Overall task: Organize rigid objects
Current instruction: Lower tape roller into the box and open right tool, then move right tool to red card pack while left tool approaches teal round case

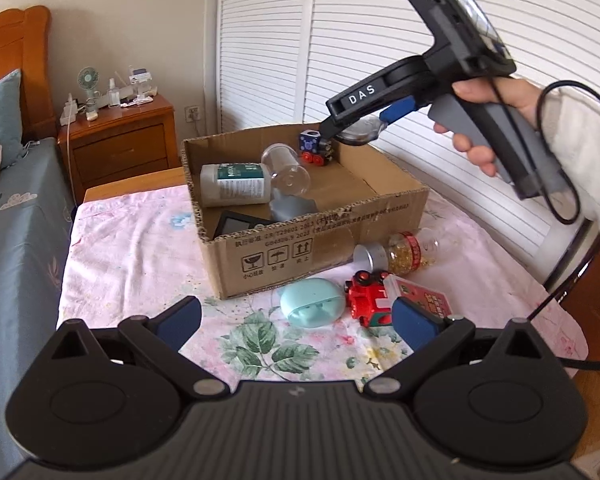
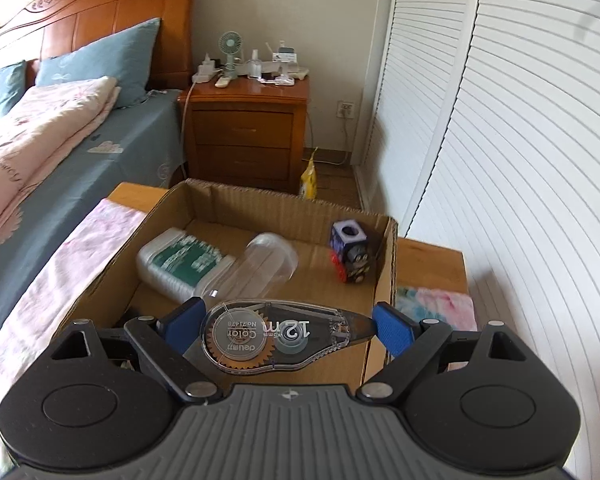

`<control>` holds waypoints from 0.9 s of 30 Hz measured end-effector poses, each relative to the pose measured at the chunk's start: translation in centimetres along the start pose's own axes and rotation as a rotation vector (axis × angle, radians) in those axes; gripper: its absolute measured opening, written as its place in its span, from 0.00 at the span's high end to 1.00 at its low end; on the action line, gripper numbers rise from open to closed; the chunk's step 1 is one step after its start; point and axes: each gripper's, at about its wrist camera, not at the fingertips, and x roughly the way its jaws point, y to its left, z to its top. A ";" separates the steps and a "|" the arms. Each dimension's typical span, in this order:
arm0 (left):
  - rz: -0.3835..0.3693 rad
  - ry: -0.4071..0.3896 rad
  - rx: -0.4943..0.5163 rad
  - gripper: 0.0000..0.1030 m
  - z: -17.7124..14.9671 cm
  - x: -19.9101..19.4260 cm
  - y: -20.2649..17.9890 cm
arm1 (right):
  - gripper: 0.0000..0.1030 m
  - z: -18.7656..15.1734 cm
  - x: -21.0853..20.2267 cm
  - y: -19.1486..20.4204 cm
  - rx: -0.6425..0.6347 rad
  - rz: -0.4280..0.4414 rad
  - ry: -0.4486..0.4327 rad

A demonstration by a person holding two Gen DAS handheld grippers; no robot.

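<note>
Tape (image 1: 360, 130), seen from the left wrist: pinched in the right gripper (image 1: 360, 124), high over the far right corner of the box (image 1: 320, 248), just beside the blue train (image 1: 316, 146) lying inside. Left gripper (image 1: 296, 308) wide open and empty, hovering over the cloth (image 1: 140, 240) near the case (image 1: 312, 304) and the red train (image 1: 368, 300), both outside the box along with the jar (image 1: 400, 252). Best held off there, clear of the drop (no need to crowd the box yet).

From the right wrist: tape (image 2: 268, 332) spanning the pads end to end, touching both, so gripped lengthwise as far as can be told. Hanging above bare cardboard between the cup (image 2: 260, 268) and the blue train (image 2: 352, 256), with the bottle (image 2: 180, 264) further left. Probably the placing step.

Lower well inside the walls before letting go, aiming for the bare floor patch rather than the cup (a likely roller). Spread the fingers evenly to avoid snagging either end. Then lift straight up, away from the box's right side.
</note>
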 end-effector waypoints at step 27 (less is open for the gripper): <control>0.041 0.028 -0.016 0.02 -2.0 -1.5 -0.4 | 0.00 -12.7 -5.2 4.6 0.158 -0.004 0.110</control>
